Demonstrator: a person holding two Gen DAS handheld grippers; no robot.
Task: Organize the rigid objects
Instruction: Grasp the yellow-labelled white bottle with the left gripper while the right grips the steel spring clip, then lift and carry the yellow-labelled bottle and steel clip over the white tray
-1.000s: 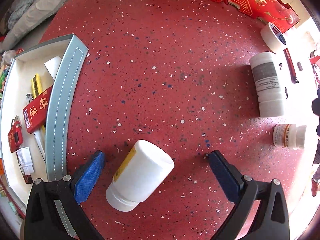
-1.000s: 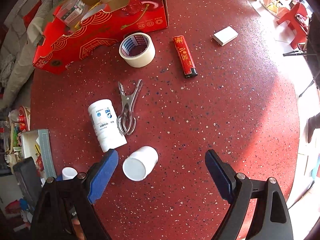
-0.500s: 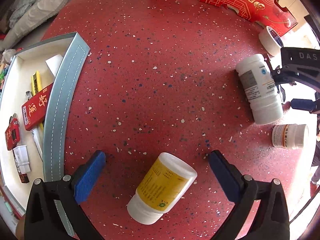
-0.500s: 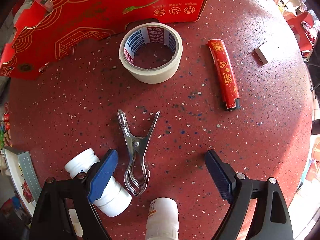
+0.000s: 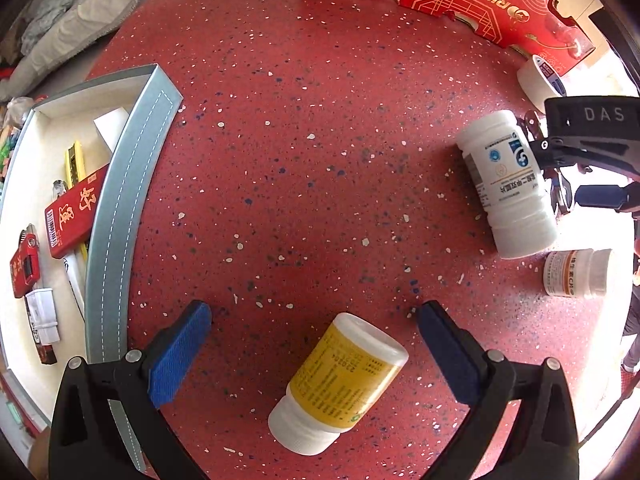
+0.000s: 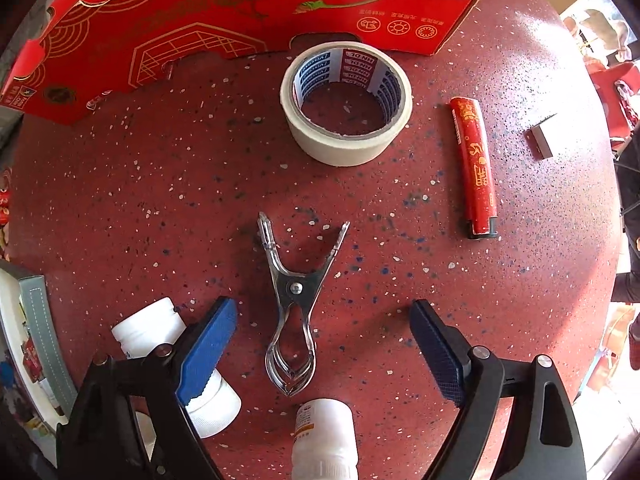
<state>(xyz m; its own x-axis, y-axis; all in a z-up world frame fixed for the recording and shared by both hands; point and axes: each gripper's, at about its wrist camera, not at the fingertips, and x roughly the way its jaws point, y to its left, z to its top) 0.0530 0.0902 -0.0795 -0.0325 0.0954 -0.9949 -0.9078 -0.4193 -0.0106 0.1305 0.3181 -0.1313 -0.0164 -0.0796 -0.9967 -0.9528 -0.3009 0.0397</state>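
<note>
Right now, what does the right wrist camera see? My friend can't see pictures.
The open right gripper hangs over a metal clip lying on the red speckled table. Beyond it sit a tape roll, a red lighter and a red box.

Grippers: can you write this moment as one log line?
left gripper: open over yellow-labelled white plastic bottle | right gripper: open over shiny metal spring clamp | nothing held

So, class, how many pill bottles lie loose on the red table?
3: yellow-labelled bottle between the left gripper's fingers, blue-labelled bottle at right, small orange-labelled bottle below it. Others may be hidden.
</note>
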